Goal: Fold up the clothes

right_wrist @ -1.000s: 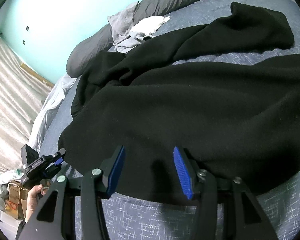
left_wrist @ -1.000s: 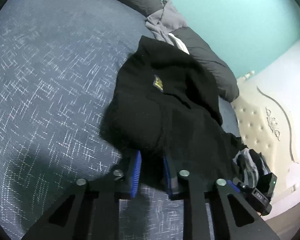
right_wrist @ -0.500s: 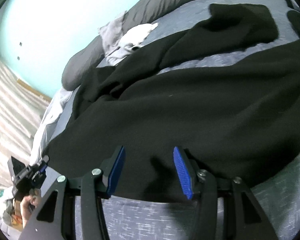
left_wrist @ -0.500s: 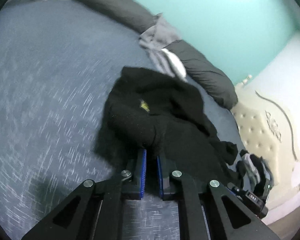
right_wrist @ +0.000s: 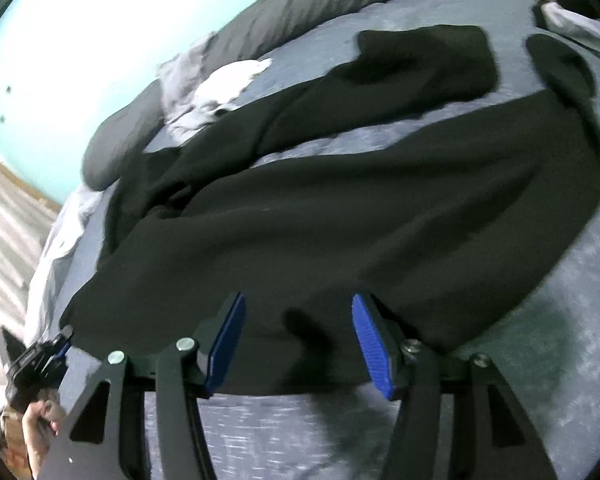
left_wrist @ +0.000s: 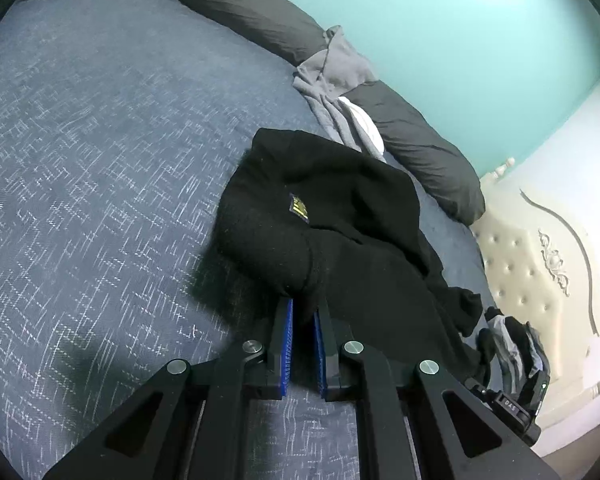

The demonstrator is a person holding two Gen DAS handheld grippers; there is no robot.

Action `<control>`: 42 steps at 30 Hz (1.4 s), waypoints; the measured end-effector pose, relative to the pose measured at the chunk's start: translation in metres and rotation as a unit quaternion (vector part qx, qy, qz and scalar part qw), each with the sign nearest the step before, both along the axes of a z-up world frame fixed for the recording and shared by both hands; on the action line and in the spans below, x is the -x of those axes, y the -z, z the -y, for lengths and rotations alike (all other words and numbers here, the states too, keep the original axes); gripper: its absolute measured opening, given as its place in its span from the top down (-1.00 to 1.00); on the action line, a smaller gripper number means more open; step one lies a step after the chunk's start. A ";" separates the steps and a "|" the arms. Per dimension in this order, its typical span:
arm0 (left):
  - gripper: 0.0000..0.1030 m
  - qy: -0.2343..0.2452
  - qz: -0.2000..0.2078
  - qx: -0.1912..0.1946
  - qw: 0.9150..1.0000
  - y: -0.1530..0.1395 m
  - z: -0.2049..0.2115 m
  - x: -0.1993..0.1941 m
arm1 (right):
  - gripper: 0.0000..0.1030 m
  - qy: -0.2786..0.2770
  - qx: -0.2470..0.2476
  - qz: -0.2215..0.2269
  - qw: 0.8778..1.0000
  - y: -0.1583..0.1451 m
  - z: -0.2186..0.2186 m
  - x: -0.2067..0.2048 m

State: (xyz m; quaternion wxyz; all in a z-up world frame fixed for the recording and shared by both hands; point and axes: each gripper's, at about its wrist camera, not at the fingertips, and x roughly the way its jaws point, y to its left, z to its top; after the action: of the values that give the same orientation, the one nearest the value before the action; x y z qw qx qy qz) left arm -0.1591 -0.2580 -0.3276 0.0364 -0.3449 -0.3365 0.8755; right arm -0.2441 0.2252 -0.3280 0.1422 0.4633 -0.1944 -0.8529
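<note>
Black fleece bunches between the blue pads of the left claw (left_wrist: 302, 316), which is clamped tight on a fold of the sweater (left_wrist: 324, 216) — the rest of the garment trails away across the bed (left_wrist: 100, 128) toward the headboard corner, a small yellow badge (left_wrist: 299, 209) facing up. The right claw (right_wrist: 298, 340) stands over the near hem of the same sweater (right_wrist: 340, 216), its jaws opening, cloth lying under and between the pads but not pinched.

The risk from here lies mostly with that loose right side. If the left claw lifts or pulls while the hem is free, the sweater would likely drag into a heap rather than spread flat, and the one sleeve (right_wrist: 420, 60) flung out toward the far edge could twist under the body. The pinch on the left looks thick — a rolled wad of fleece, not a single layer — so it may slip out, or carry extra folds along. A right-hand grab that bites too deep could also catch the bedspread with the hem.

Blue-grey bedspread with pale flecks covers the bed; dark grey pillows (left_wrist: 256, 8) line its far edge, with a grey garment (left_wrist: 332, 80) and something white heaped against them. Behind rises a turquoise wall (left_wrist: 460, 20); a cream tufted headboard (left_wrist: 516, 264) closes one end, and more dark clothing (left_wrist: 512, 344) lies at that corner.
</note>
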 end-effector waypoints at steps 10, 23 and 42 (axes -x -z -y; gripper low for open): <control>0.80 -0.002 -0.010 0.010 1.000 -0.011 -0.006 -0.010 | -0.10 0.076 -0.019 0.047 0.996 0.014 -0.030 -0.011; 0.80 -0.006 -0.008 0.005 1.000 -0.008 -0.004 -0.011 | -0.10 0.114 -0.005 0.062 0.992 0.021 -0.045 -0.018; 0.81 -0.013 -0.008 0.010 1.000 -0.011 0.005 -0.016 | 0.93 0.070 0.016 -0.037 0.997 -0.021 -0.030 -0.028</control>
State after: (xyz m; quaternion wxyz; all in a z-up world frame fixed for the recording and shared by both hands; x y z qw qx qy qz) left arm -0.1435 -0.2634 -0.3169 0.0238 -0.3341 -0.3321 0.8818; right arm -0.2160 0.2549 -0.3074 0.0971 0.4146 -0.2347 -0.8738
